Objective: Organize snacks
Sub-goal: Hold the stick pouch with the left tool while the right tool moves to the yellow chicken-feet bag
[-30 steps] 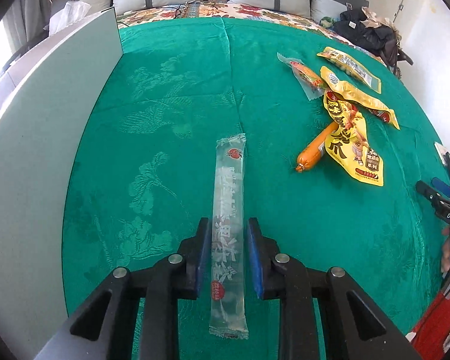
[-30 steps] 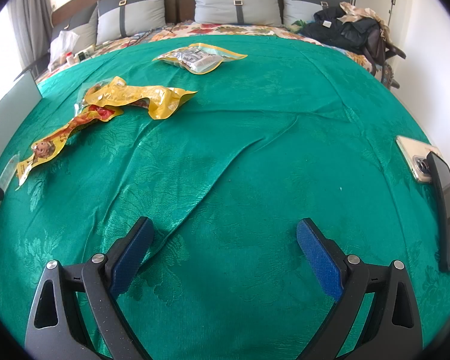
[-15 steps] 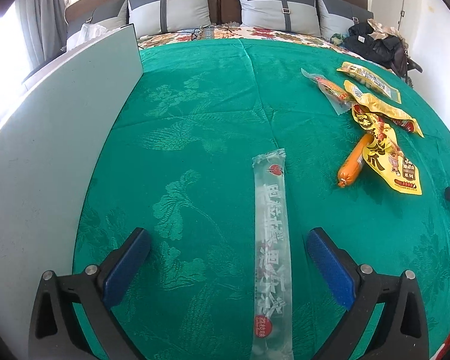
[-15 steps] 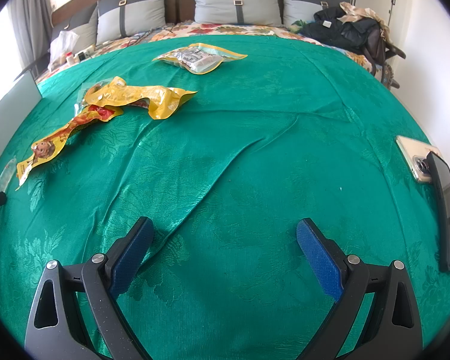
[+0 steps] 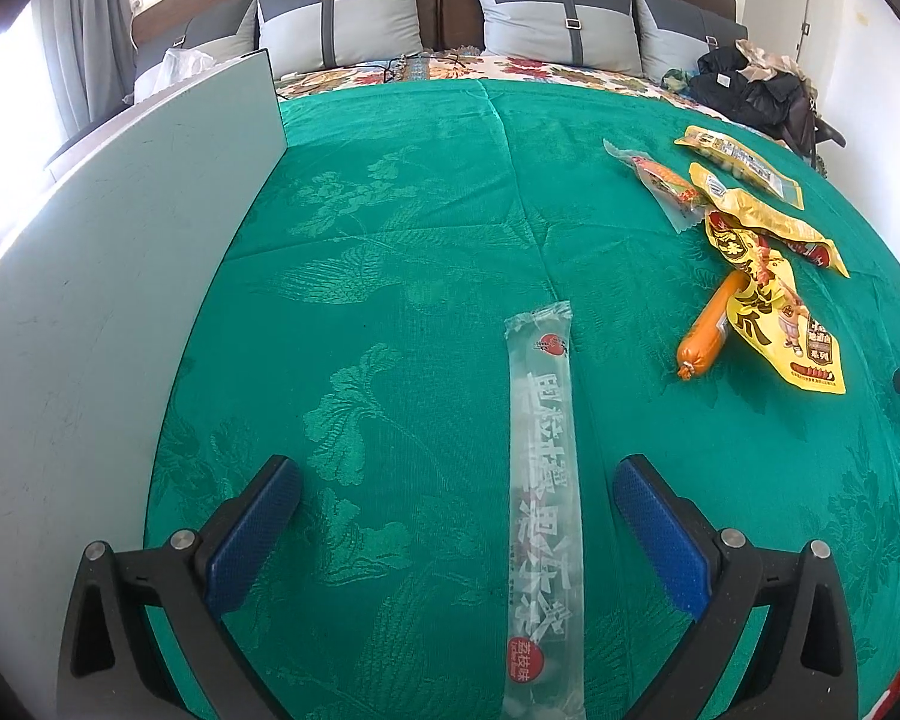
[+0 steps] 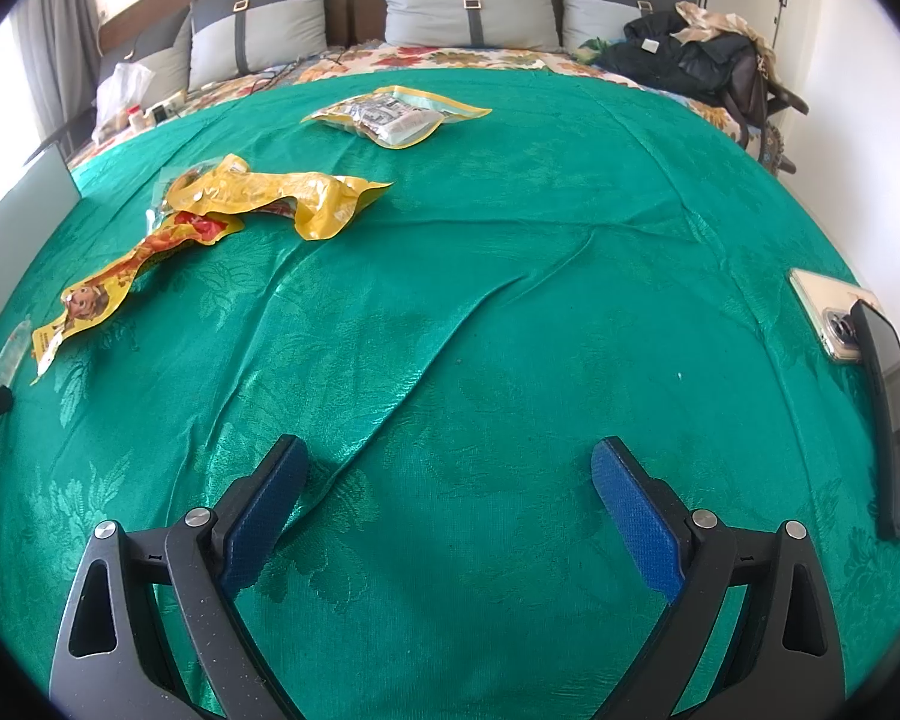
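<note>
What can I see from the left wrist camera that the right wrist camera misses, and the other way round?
Only the left wrist view shows the orange sausage, the full clear stick pack between the open left gripper, and the long run of pale board. Only the right wrist view shows two phones at the cloth's edge and the open right gripper over bare cloth. Both show the green bedspread, yellow snack packets and pillows.
</note>
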`<state>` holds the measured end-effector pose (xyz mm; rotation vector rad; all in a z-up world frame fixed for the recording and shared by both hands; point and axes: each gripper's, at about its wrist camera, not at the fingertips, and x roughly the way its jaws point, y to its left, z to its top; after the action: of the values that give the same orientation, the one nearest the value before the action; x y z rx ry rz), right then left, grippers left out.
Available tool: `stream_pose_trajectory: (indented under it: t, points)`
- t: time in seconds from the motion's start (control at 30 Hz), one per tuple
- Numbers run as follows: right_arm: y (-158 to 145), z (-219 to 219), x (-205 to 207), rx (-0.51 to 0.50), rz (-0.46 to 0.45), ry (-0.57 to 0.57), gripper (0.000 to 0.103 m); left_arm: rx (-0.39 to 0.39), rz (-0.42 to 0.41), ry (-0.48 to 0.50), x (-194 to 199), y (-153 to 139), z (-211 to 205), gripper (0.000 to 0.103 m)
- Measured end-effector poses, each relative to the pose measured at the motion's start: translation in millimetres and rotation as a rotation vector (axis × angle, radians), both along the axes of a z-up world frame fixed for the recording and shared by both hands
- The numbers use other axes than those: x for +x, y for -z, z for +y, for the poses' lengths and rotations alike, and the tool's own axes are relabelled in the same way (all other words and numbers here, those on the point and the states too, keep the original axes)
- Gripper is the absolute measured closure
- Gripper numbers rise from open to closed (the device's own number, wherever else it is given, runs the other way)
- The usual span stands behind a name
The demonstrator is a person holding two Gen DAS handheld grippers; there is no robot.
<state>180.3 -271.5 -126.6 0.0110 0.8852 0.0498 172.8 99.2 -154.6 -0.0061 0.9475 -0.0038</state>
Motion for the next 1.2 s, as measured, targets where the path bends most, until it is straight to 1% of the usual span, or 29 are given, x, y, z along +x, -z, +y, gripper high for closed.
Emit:
stream_pose_trajectory:
  t: [0.07, 0.13, 0.17, 0.23, 0.27, 0.3, 0.33, 0.4, 0.43, 0.47, 0.5, 0.53, 0.57, 0.6, 0.67, 0.7, 0.8, 0.83, 0.87, 0.9, 0.93, 0.97, 1.0, 1.03, 1.1, 1.13, 1.2]
  points:
    - [-16, 14, 5, 0.155, -0.009, -0.020, 0.006, 0.000, 0.000, 0.000, 0, 0, 0, 0.000]
    - [-29, 40, 19, 0.281, 0.022, -0.048, 0.006, 0.000, 0.000, 0.001, 0, 0, 0, 0.000]
    - [-33, 58, 31, 0.345, 0.059, -0.071, 0.006, 0.000, 0.000, 0.001, 0, 0, 0, 0.000]
    - [-31, 97, 59, 0.444, 0.182, -0.126, 0.007, 0.000, 0.000, 0.000, 0, 0, 0, 0.000]
    - [-25, 118, 75, 0.470, 0.258, -0.143, 0.009, 0.000, 0.000, 0.001, 0, 0, 0, 0.000]
    - [-21, 134, 87, 0.476, 0.302, -0.134, 0.009, 0.000, 0.000, 0.000, 0, 0, 0, 0.000]
    - [-17, 147, 98, 0.462, 0.321, -0.104, 0.009, 0.000, 0.000, 0.000, 0, 0, 0, 0.000]
    - [-7, 165, 116, 0.395, 0.354, -0.047, 0.009, -0.001, 0.000, 0.000, 0, 0, 0, 0.000]
    - [-10, 171, 120, 0.352, 0.329, -0.039, 0.011, -0.001, 0.000, 0.000, 0, 0, 0, 0.000]
    - [-13, 176, 125, 0.271, 0.329, -0.033, 0.041, -0.001, 0.000, 0.000, 0, 0, 0, 0.000]
    - [-16, 176, 127, 0.258, 0.321, -0.044, 0.054, -0.001, 0.000, 0.000, 0, -1, 0, 0.000]
    - [-18, 170, 128, 0.291, 0.320, -0.046, 0.057, -0.002, 0.000, 0.000, 1, -1, 0, 0.000]
    - [-19, 160, 128, 0.325, 0.332, -0.044, 0.065, -0.002, 0.000, 0.000, 0, -1, 1, 0.000]
    - [-20, 150, 128, 0.357, 0.341, -0.045, 0.069, -0.002, 0.000, 0.000, 1, -1, 1, 0.000]
    - [-22, 123, 124, 0.425, 0.343, -0.044, 0.071, -0.002, 0.000, 0.000, 2, -2, 1, 0.000]
    - [-23, 111, 120, 0.442, 0.339, -0.054, 0.071, -0.002, 0.000, 0.000, 2, -1, 1, 0.000]
    - [-23, 79, 102, 0.423, 0.336, -0.097, 0.072, -0.002, 0.000, 0.000, 1, -1, 1, 0.000]
    - [-21, 69, 93, 0.417, 0.343, -0.122, 0.082, -0.002, 0.000, 0.000, 1, -2, 1, 0.000]
    - [-19, 59, 84, 0.404, 0.355, -0.146, 0.097, -0.002, 0.000, 0.000, 1, -1, 0, 0.000]
    - [-15, 49, 74, 0.369, 0.364, -0.172, 0.097, -0.002, 0.000, 0.000, 2, -2, 1, 0.000]
    - [-13, 45, 66, 0.312, 0.366, -0.206, 0.097, -0.002, 0.000, 0.000, 2, -2, 0, 0.000]
    - [-10, 42, 57, 0.233, 0.360, -0.235, 0.097, -0.002, 0.000, 0.000, 1, -1, 0, 0.000]
    - [-8, 38, 48, 0.160, 0.352, -0.243, 0.097, -0.002, 0.000, 0.000, 1, -1, 0, 0.000]
    - [-5, 32, 39, 0.113, 0.337, -0.243, 0.095, -0.002, 0.000, 0.000, 1, -1, 0, 0.000]
    - [-5, 21, 22, 0.129, 0.261, -0.238, 0.092, -0.002, 0.000, 0.000, 1, -1, 0, 0.000]
    - [-4, 17, 14, 0.139, 0.221, -0.220, 0.086, -0.001, 0.000, 0.000, 1, -1, 0, 0.000]
    - [-2, 10, -3, 0.183, 0.122, -0.182, 0.062, -0.001, 0.000, 0.000, 1, -1, 0, 0.000]
